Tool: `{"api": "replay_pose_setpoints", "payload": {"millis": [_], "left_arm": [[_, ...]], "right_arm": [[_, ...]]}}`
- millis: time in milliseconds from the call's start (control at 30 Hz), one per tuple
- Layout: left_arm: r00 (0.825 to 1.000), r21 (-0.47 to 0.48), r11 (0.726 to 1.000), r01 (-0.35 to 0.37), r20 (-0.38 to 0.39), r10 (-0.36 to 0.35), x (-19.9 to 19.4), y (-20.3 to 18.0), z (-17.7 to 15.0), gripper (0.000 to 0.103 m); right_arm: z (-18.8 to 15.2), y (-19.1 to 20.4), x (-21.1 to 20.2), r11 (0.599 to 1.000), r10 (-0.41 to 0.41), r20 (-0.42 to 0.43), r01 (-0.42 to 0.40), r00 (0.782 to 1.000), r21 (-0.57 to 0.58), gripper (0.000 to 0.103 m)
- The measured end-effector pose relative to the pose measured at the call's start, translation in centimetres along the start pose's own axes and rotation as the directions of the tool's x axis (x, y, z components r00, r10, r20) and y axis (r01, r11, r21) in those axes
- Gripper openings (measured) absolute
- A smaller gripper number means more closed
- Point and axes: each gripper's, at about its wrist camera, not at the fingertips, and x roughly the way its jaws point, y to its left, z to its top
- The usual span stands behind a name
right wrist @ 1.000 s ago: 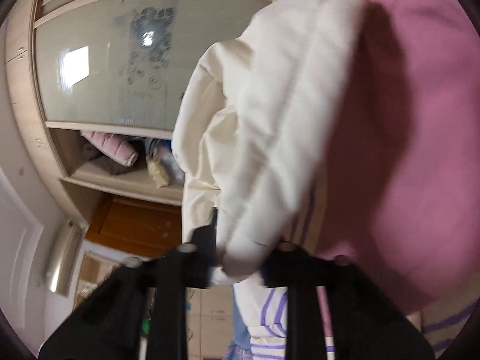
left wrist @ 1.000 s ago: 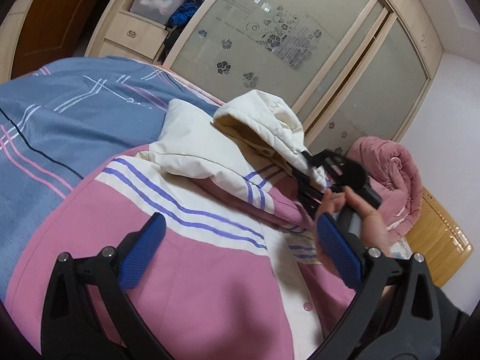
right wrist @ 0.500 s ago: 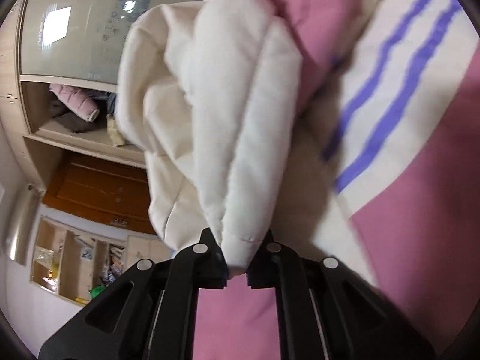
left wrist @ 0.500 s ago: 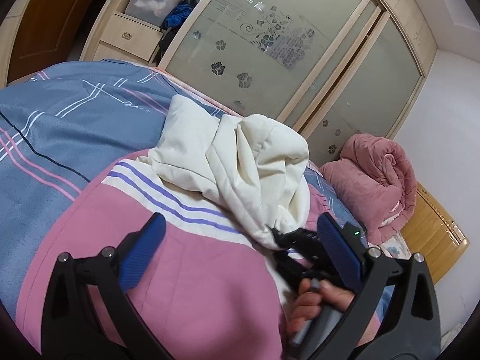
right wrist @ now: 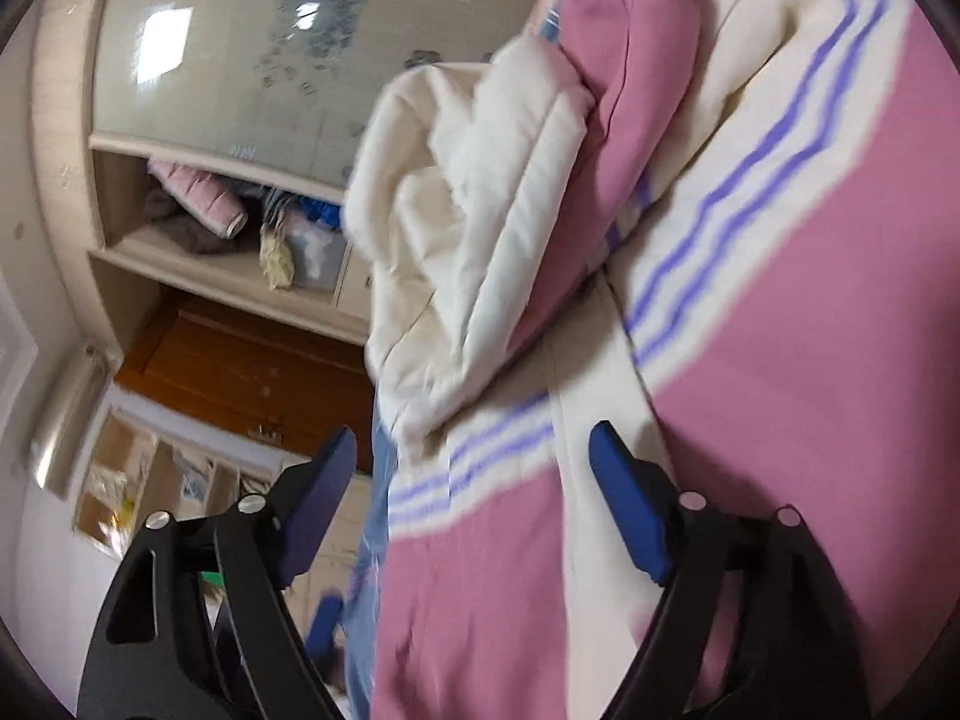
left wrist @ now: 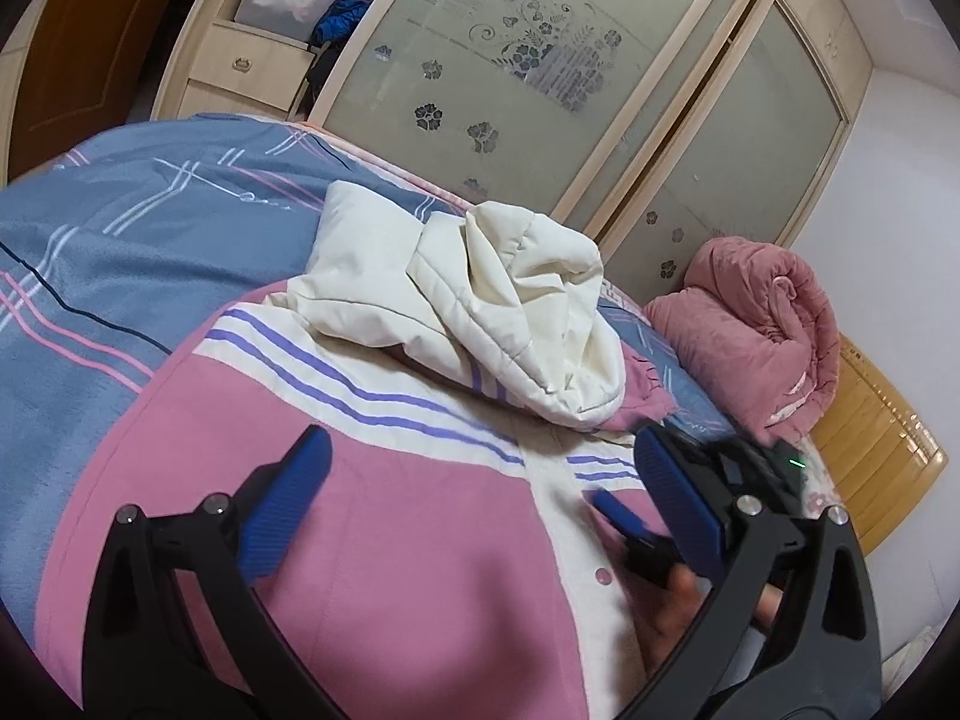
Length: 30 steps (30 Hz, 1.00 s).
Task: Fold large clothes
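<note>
Our left claw (left wrist: pixel 480 516) hangs spread wide and empty over the pink jacket (left wrist: pixel 384 570) on the bed (left wrist: pixel 90 252); our right claw (right wrist: pixel 474 498) gapes apart too, gripping nothing. Beyond lies the cream hood (left wrist: pixel 522 300), then the rolled pink quilt (left wrist: pixel 762 324) and wardrobe (left wrist: pixel 540 60).

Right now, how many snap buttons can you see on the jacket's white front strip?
1: a snap button low on the strip, near the right tool. Others may be hidden under the hood.

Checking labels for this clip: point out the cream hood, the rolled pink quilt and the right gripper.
cream hood (left wrist: pixel 522 300), left wrist view, its quilted middle
rolled pink quilt (left wrist: pixel 756 324), left wrist view, its front
right gripper (right wrist: pixel 471 456), right wrist view, between open jaws
</note>
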Motion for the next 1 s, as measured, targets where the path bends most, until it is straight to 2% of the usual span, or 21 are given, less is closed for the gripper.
{"api": "replay_pose_setpoints", "payload": {"millis": [67,133,200,267,367,433,533,633,733,800,867,933,1000], "left_arm": [[0.999,0.022,0.999,-0.042,-0.001,0.042,-0.4,-0.4,0.0,0.101],[0.994,0.061,0.992,-0.109,0.005,0.109,-1.1,-1.1,-0.2,0.101],[0.986,0.127,0.978,-0.166,0.009,0.166,-1.9,-2.1,-0.5,0.101],[0.978,0.208,0.956,-0.205,0.013,0.206,-2.8,-3.4,-1.1,0.101],[0.975,0.273,0.937,-0.218,0.017,0.222,-5.1,-4.6,-2.1,0.101],[0.974,0.282,0.934,-0.22,0.003,0.229,-6.6,-4.9,-3.1,0.101],[0.963,0.28,0.93,-0.24,-0.055,0.265,-9.2,-5.0,-5.0,0.101],[0.953,0.28,0.923,-0.265,-0.071,0.295,-12.6,-5.4,-7.1,0.101],[0.941,0.32,0.901,-0.292,-0.074,0.331,-16.0,-6.2,-8.7,0.101],[0.936,0.332,0.896,-0.295,-0.09,0.341,-18.1,-6.7,-9.6,0.101],[0.937,0.325,0.902,-0.286,-0.104,0.334,-19.7,-6.8,-10.0,0.101],[0.934,0.313,0.903,-0.293,-0.11,0.341,-20.9,-6.9,-10.3,0.101],[0.932,0.314,0.9,-0.301,-0.102,0.347,-22.1,-7.3,-10.4,0.101]], "right_arm": [[-1.4,0.2,-3.4,0.998,-0.025,0.005,0.026,1.0,-0.061,0.088],[-2.5,0.8,-7.2,0.985,-0.093,0.038,0.097,0.995,-0.141,0.092],[-4.5,1.4,-11.2,0.96,-0.164,0.085,0.179,0.983,-0.217,0.097],[-6.1,2.3,-13.6,0.93,-0.218,0.123,0.244,0.968,-0.273,0.097],[-8.0,3.8,-16.9,0.88,-0.275,0.159,0.314,0.948,-0.356,0.097],[-9.5,4.9,-19.6,0.836,-0.306,0.195,0.361,0.932,-0.414,0.097],[-11.5,6.6,-21.9,0.768,-0.314,0.265,0.408,0.912,-0.493,0.099],[-13.1,8.0,-23.2,0.706,-0.328,0.323,0.458,0.888,-0.54,0.102],[-14.8,9.1,-24.1,0.619,-0.357,0.384,0.524,0.852,-0.585,0.102],[-15.8,9.8,-25.0,0.565,-0.35,0.442,0.562,0.826,-0.604,0.102],[-16.7,10.3,-25.7,0.525,-0.337,0.466,0.575,0.818,-0.628,0.102],[-17.3,10.6,-26.5,0.503,-0.323,0.483,0.58,0.814,-0.641,0.102],[-17.8,10.8,-27.5,0.503,-0.293,0.495,0.573,0.818,-0.647,0.102]]}}
